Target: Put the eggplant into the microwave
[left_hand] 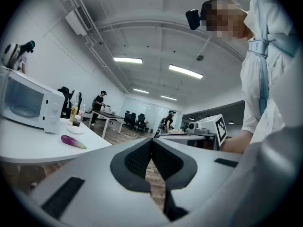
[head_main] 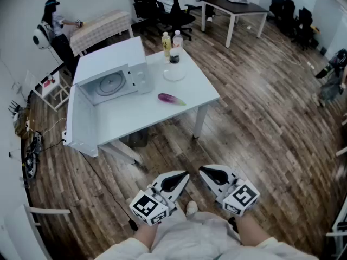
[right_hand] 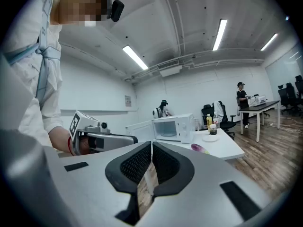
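Note:
A purple eggplant [head_main: 171,98] lies on the white table [head_main: 135,115], just right of the white microwave [head_main: 114,72], whose door [head_main: 81,118] hangs open to the left. The eggplant [left_hand: 73,142] also shows in the left gripper view and, small, in the right gripper view [right_hand: 199,148]. Both grippers are held close to the person's body, well short of the table. My left gripper [head_main: 183,179] is shut with nothing in it, jaw tips touching. My right gripper [head_main: 205,172] is shut and empty too.
Two bottles [head_main: 166,44], a dark jar and a white plate [head_main: 174,73] stand at the table's far right corner. Wooden floor [head_main: 260,123] lies between me and the table. Office chairs [head_main: 173,10], another desk [head_main: 233,7] and a person [head_main: 54,23] are further back.

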The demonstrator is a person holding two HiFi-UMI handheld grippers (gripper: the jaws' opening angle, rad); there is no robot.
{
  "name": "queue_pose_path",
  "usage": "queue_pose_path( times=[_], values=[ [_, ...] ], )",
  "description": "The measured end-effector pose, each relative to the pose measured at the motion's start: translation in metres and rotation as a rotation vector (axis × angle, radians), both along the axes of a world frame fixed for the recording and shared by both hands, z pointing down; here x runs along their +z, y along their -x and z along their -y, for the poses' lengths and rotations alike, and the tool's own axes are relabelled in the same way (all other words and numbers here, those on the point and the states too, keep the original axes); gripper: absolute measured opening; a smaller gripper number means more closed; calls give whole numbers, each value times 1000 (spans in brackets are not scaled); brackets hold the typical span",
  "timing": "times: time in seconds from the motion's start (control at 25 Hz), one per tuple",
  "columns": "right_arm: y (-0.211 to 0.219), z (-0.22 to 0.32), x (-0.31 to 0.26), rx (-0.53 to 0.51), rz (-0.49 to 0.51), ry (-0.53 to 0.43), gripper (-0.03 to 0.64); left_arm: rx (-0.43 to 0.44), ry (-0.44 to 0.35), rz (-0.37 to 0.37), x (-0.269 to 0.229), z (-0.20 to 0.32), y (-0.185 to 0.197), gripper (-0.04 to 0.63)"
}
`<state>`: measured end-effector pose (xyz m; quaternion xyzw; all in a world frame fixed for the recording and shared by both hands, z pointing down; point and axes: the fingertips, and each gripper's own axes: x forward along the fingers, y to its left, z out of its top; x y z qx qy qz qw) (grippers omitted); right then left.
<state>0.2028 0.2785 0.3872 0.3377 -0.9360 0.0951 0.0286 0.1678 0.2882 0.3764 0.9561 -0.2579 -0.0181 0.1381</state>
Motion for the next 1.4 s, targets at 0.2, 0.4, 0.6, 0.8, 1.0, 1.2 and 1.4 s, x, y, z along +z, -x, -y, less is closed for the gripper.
queue_pose_path(
  times=[0.2,0.4,0.6,0.8,1.0,1.2,1.4],
  values=[
    [3,2,-2,-2,-3,1,37,-5,8,0,1,2,3,2],
    [8,6,-1,-6,-8,-4,37,-13,14,-3,3,7,10,2],
    [14,12,0,-16,-17,0,37,-23,22,-12,6,12,16,2],
    [21,23,2,-25,-15,6,38,-36,31,-17,8,23,25,2],
    [30,44,5,-36,25,29,40,-50,43,-16,14,40,38,2],
    [41,71,7,-40,28,32,41,-54,57,-15,21,67,50,2],
    [49,100,9,-34,20,54,41,-36,67,-13,22,100,58,2]
  ],
)
